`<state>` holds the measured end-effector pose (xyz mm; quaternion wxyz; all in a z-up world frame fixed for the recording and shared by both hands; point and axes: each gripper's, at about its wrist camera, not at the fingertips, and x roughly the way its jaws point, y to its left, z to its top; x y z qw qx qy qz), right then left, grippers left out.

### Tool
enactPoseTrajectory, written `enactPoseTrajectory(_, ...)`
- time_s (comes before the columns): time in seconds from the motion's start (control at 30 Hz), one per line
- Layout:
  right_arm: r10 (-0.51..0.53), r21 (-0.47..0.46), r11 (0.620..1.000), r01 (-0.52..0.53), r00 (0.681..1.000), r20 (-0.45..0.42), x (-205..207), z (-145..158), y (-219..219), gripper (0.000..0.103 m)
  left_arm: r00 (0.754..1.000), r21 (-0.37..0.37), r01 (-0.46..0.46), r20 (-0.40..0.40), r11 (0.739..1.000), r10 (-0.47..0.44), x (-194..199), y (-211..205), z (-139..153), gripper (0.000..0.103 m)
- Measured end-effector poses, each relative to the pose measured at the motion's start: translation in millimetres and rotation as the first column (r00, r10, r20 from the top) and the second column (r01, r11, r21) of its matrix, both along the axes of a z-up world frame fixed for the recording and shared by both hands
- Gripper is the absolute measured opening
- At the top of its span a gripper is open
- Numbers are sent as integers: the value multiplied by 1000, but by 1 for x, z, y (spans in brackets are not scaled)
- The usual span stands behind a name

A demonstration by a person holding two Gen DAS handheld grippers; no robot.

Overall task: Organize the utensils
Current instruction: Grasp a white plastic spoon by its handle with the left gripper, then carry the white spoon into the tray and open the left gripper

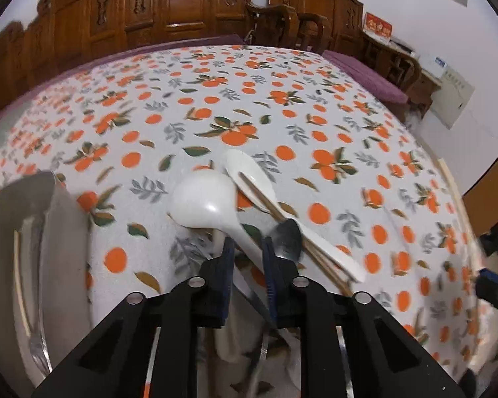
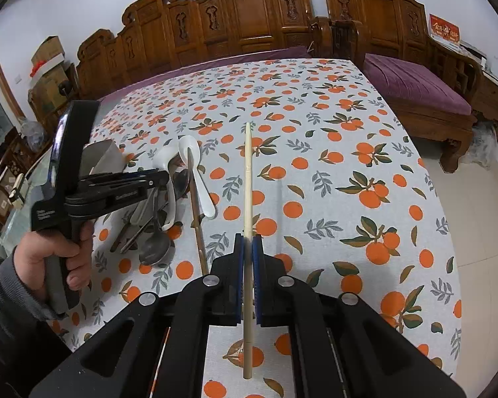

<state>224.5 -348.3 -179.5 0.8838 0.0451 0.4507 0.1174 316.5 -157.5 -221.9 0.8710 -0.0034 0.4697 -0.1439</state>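
Note:
My left gripper (image 1: 247,248) stands partly open astride the handle of a white ceramic spoon (image 1: 206,199); its jaws do not clearly touch it. A second white spoon (image 1: 249,172), brown chopsticks (image 1: 265,199) and a metal spoon (image 1: 287,238) lie in the same pile. In the right wrist view my right gripper (image 2: 248,242) is shut on a pale wooden chopstick (image 2: 248,179) that points away above the cloth. The pile (image 2: 169,199) lies at its left, under the left gripper (image 2: 164,177).
A grey metal tray (image 1: 59,238) at the left holds a chopstick and a fork. The table has an orange-print cloth (image 2: 332,165). Carved wooden chairs (image 2: 249,10) and a purple-cushioned bench (image 2: 415,83) stand behind and to the right.

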Motion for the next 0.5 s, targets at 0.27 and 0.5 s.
enactPoseTrajectory(0.27,1,8,1000,-1,1000,3,0,2,0,6,999,47,-29,-13,998,29,5,-8,-7,20)
enactPoseTrajectory(0.5,2,10,1000,-2,1000,2,0,2,0,6,996,12,-69,-48,998,70,21,-5,-13,14)
